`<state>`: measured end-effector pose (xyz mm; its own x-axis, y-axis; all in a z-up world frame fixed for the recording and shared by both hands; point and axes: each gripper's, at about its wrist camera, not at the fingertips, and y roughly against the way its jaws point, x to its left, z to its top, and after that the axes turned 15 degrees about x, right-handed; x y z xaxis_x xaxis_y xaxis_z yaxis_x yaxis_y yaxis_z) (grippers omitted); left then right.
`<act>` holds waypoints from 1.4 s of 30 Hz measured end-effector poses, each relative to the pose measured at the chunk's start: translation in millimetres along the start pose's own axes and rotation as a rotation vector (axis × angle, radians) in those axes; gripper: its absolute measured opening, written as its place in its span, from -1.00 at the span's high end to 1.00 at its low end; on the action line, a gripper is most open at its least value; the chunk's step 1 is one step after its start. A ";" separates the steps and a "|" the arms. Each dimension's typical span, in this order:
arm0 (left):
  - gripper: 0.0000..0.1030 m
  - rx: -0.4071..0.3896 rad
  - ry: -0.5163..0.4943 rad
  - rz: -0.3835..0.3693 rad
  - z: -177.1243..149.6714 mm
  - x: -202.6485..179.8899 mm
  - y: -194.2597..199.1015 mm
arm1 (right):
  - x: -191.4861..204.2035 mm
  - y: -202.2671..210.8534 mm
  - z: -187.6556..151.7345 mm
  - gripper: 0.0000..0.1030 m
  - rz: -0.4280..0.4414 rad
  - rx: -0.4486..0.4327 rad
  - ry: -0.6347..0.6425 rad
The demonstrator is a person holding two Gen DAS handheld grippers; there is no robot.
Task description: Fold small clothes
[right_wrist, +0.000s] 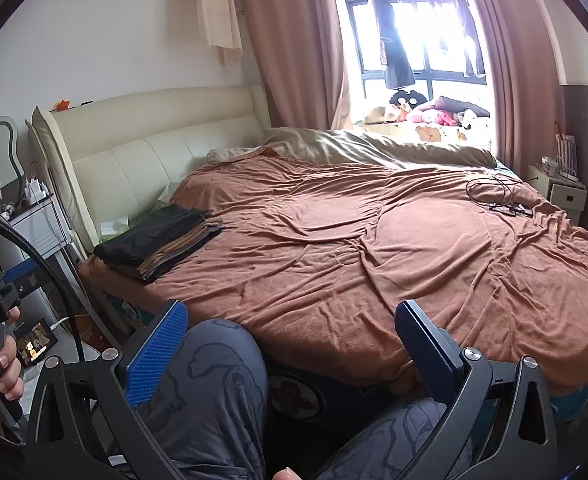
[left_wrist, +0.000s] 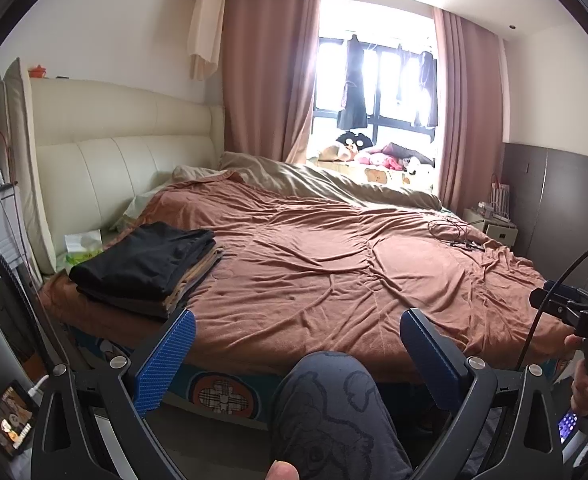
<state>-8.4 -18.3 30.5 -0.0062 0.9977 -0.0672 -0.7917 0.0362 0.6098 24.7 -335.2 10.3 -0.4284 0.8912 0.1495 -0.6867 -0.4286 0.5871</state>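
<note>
Both tools are held low at the near edge of the bed: the left gripper (left_wrist: 296,344) and the right gripper (right_wrist: 291,334) each stand with blue-padded jaws spread wide and nothing between them, a knee in printed grey trousers (left_wrist: 330,400) showing beneath. The stack of folded clothes (left_wrist: 149,264), black on top with tan and grey layers below, lies on the brown blanket (left_wrist: 334,260) at the left, near the cream headboard (left_wrist: 105,160). A tangle of black cable (right_wrist: 494,196) lies well apart, far right.
</note>
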 end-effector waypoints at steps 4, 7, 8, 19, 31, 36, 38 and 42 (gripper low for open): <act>-0.99 0.005 0.005 -0.001 1.2 2.3 -3.3 | -3.5 -3.7 1.6 -1.00 -0.001 -0.001 -0.011; -0.99 0.006 0.011 0.000 3.1 3.6 -5.8 | -6.9 -4.4 3.2 -1.00 -0.001 -0.003 -0.016; -0.99 0.005 0.013 0.002 3.8 4.1 -6.1 | -7.4 -4.5 4.3 -1.00 0.000 -0.004 -0.017; -0.99 0.007 0.012 0.007 6.2 2.9 -6.8 | -14.9 -5.5 0.6 -1.00 -0.001 -0.002 -0.021; -0.99 -0.001 0.013 0.001 4.7 1.6 0.8 | -20.6 3.9 -4.7 -1.00 -0.003 -0.023 -0.024; -0.99 -0.001 0.018 -0.016 5.0 3.1 4.5 | -22.3 9.2 -5.7 -1.00 -0.014 -0.024 -0.005; -0.99 -0.002 0.008 -0.009 6.4 2.2 4.8 | -23.2 10.6 -3.1 -1.00 -0.015 -0.028 -0.001; -0.99 0.003 -0.005 -0.003 7.1 -0.1 3.9 | -24.7 14.1 -2.6 -1.00 -0.022 -0.033 0.005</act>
<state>-7.2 -17.8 38.5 -0.0009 0.9979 -0.0653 -0.7898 0.0394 0.6121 24.1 -363.6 12.7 -0.4160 0.8996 0.1327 -0.7152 -0.4138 0.5632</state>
